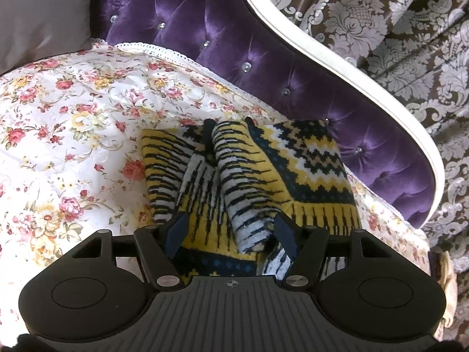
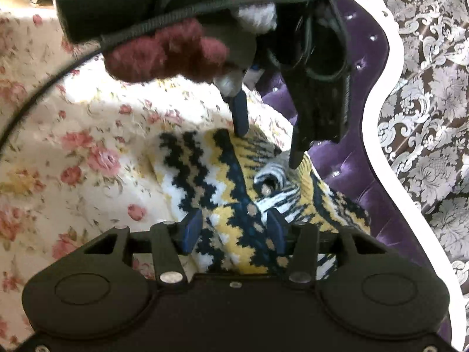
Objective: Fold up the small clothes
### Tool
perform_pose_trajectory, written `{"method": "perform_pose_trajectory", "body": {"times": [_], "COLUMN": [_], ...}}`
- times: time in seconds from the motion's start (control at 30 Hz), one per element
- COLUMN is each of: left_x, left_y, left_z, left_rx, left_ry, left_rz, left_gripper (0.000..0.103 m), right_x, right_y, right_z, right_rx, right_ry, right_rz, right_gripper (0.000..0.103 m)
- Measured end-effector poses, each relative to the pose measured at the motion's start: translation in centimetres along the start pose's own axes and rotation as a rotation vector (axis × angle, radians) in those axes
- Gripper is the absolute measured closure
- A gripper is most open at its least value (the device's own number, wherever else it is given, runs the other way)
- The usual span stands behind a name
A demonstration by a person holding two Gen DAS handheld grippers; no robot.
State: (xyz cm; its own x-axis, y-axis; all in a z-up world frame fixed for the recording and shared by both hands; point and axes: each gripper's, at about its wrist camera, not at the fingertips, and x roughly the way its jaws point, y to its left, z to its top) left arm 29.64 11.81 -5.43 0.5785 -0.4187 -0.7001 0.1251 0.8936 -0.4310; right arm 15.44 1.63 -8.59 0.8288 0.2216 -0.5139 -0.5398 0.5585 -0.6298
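Left gripper [image 1: 231, 230], black w/ blue pads, jaws spread wide, hovers low over a yellow, navy & white patterned knit garment [image 1: 307, 158]; a rolled striped sleeve [image 1: 243, 182] lies between its fingers, contact unclear. Right gripper [image 2: 233, 230], same build, also spread, straddles the zigzag part of the knit w/o pinching it. Garment sits bunched on a white quilted cover w/ pink & yellow roses [image 1: 73, 117], toward its right side. Beyond, a tufted purple velvet sofa back w/ crystal buttons [image 1: 234, 35] & cream frame [image 1: 322, 47]. Farthest, brown-silver damask fabric [image 1: 395, 14].
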Motion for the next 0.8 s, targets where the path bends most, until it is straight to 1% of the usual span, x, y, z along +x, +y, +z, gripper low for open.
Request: {"method": "perform_pose_trajectory", "body": {"times": [0.07, 0.13, 0.17, 0.2, 0.23, 0.27, 0.3, 0.33, 0.4, 0.43, 0.5, 0.57, 0.63, 0.73, 0.8], "left_x": [0.1, 0.2, 0.2, 0.3, 0.4, 0.5, 0.6, 0.9, 1.4, 1.7, 2.3, 3.2, 4.1, 5.2, 6.0], "left_y": [-0.2, -0.1, 0.0, 0.1, 0.1, 0.2, 0.3, 0.4, 0.5, 0.4, 0.1, -0.5, -1.0, -1.5, -2.0], "left_z": [0.0, 0.0, 0.1, 0.1, 0.1, 0.1, 0.2, 0.2, 0.3, 0.3, 0.4, 0.5, 0.8, 1.2, 1.4], "left_rx": [0.013, 0.003, -0.008, -0.018, -0.029, -0.044, -0.063, -0.094, -0.149, -0.172, -0.196, -0.192, -0.194, -0.211, -0.205], "left_ry": [0.005, 0.009, 0.010, 0.012, 0.016, 0.026, 0.036, 0.049, 0.063, 0.070, 0.081, 0.102, 0.129, 0.139, 0.151], "left_rz": [0.004, -0.005, -0.015, -0.026, -0.044, -0.072, -0.103, -0.140, -0.207, -0.234, -0.259, -0.261, -0.270, -0.293, -0.279], "left_gripper": [0.040, 0.040, 0.040, 0.040, 0.039, 0.039, 0.036, 0.030, 0.027, 0.023, 0.013, 0.012, 0.012, 0.012, 0.012], "right_x": [0.3, 0.5, 0.5, 0.6, 0.7, 0.5, 0.1, -0.3, -1.0, -1.4, -1.6, -1.8, -1.9, -1.9, -1.6], "right_y": [-0.5, -1.3, -1.6, -1.8, -2.3, -3.0, -3.9, -5.3, -7.4, -8.4, -9.7, -10.2, -10.2, -9.8, -9.5], "right_z": [0.0, 0.1, 0.1, 0.1, 0.0, -0.1, -0.3, -0.5, -1.1, -1.5, -2.1, -2.4, -2.6, -2.8, -2.8], "right_rx": [0.036, 0.075, 0.080, 0.086, 0.111, 0.161, 0.236, 0.334, 0.497, 0.567, 0.650, 0.678, 0.671, 0.659, 0.637], "right_ry": [0.007, 0.018, 0.023, 0.034, 0.040, 0.021, -0.002, -0.024, -0.064, -0.078, -0.086, -0.090, -0.085, -0.087, -0.089], "right_rz": [-0.009, 0.001, 0.010, 0.018, 0.016, 0.013, 0.017, 0.028, 0.036, 0.032, 0.039, 0.039, 0.045, 0.063, 0.072], "right_gripper": [0.049, 0.050, 0.065, 0.084, 0.084, 0.084, 0.084, 0.084, 0.084, 0.084, 0.084, 0.084, 0.084, 0.084, 0.084]}}
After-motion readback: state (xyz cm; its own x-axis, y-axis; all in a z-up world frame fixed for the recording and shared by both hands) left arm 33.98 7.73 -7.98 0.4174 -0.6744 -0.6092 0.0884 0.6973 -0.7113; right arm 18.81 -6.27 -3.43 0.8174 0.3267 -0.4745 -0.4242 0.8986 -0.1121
